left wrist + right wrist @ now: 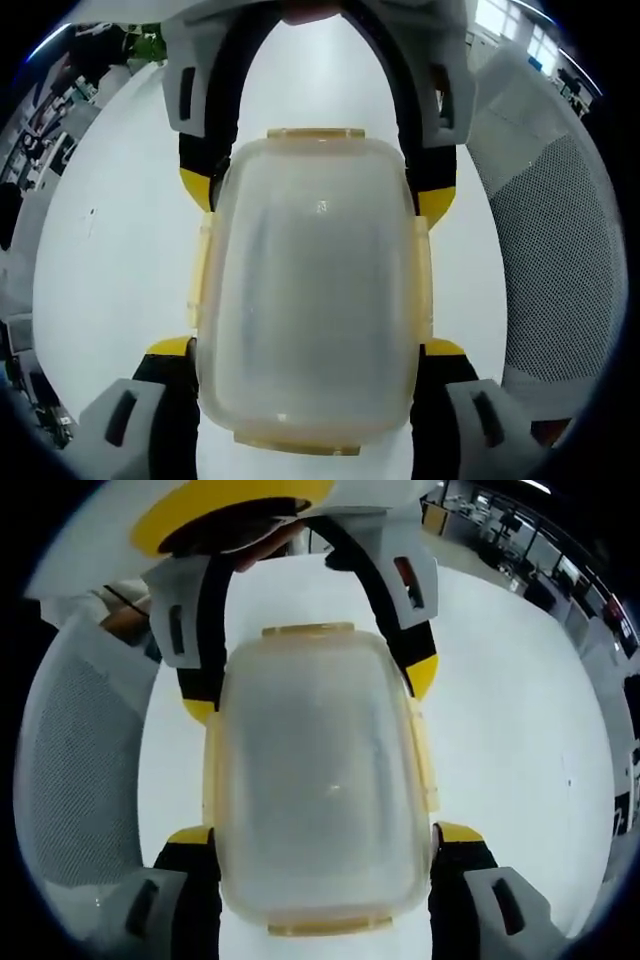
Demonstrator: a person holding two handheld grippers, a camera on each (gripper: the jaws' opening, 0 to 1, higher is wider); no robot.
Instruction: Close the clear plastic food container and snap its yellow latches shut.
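While the clear plastic food container sits on the white worktop with its lid laid on top, you have it bracketed from both ends. In the left gripper view your left gripper has its fingers spread apart, one on each long side of the box at the near end; the right gripper comes in from the far end, its yellow-tipped fingers likewise straddling the box. The right gripper view shows the same arrangement mirrored, with the left gripper opposite. Neither pair appears to be clamping; whether the tips touch the sides cannot be told.

The container's long axis runs straight away from each camera, in line with both grippers, so each sits equally near. The yellow latches lie along the long sides and at both short ends, and whether any is snapped is unclear. Judgement: the next move is to press the side latches inward, which the straddling fingers are placed for. A mesh chair back stands beside the worktop.
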